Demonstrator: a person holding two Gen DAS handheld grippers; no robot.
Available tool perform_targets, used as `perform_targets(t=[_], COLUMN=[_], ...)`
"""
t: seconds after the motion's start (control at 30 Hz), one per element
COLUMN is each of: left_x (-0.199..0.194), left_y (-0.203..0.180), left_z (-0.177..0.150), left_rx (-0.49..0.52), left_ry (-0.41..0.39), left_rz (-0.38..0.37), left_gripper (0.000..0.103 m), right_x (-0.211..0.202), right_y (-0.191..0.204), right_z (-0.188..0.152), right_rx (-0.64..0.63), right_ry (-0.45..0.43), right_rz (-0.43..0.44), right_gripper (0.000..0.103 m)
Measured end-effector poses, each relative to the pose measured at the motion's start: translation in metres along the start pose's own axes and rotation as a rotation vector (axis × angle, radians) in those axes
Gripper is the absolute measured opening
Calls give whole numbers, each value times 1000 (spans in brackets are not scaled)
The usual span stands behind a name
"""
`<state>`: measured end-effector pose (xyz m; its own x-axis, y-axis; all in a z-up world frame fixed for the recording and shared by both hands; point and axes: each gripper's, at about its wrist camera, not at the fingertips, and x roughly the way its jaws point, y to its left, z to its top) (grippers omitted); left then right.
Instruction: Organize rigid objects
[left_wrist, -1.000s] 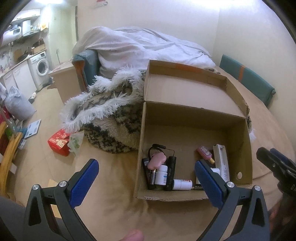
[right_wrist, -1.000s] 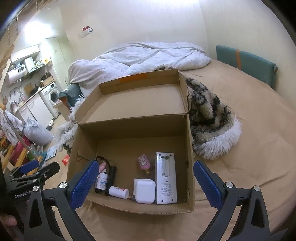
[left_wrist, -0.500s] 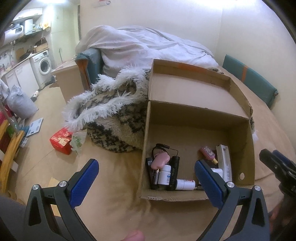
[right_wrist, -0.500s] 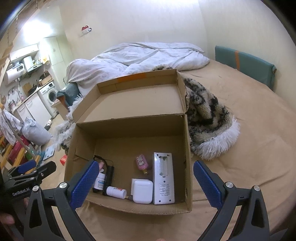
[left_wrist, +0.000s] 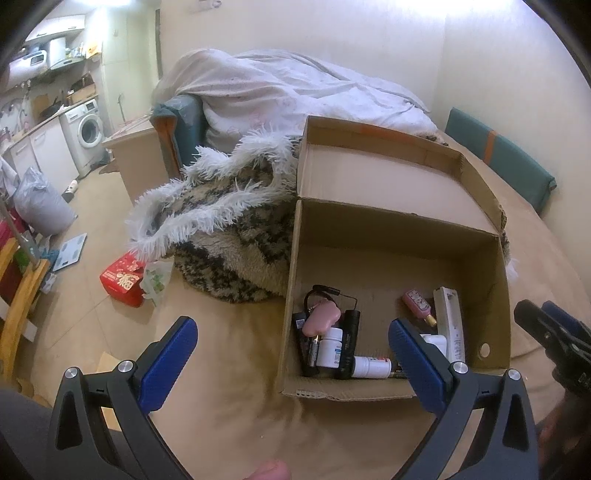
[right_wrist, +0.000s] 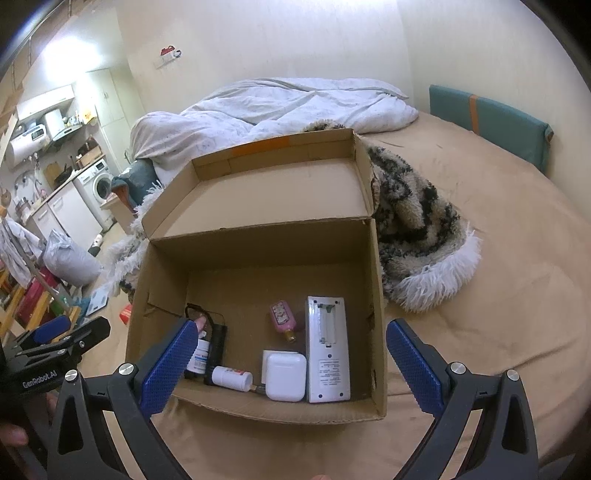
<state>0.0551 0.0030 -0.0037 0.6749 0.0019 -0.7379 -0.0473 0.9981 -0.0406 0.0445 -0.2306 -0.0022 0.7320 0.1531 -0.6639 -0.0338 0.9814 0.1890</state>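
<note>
The open corrugated cardboard box sat on the tan bed, beside a shaggy fringed blanket. It held one flat white remote, one rounded white case, one pink bottle and two white cylindrical bottles. Left gripper and right gripper both gaped empty.

Matt brown cardboard box sits on smooth tan cloth bedding. Inside, a glossy white plastic case; at two o'clock, a shaggy, rough fur throw.
</note>
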Motion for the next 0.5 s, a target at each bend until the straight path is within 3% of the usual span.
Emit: perform_targets(t=[0.5], left_x=[-2], left_y=[-2], left_z=[-3], left_rx=[5], left_ry=[5], left_rz=[-32], left_gripper=[103], right_x=[0], right_y=[1], right_z=[-1], right_rx=[8], right_ry=[3], right_rz=[2], right_gripper=[103])
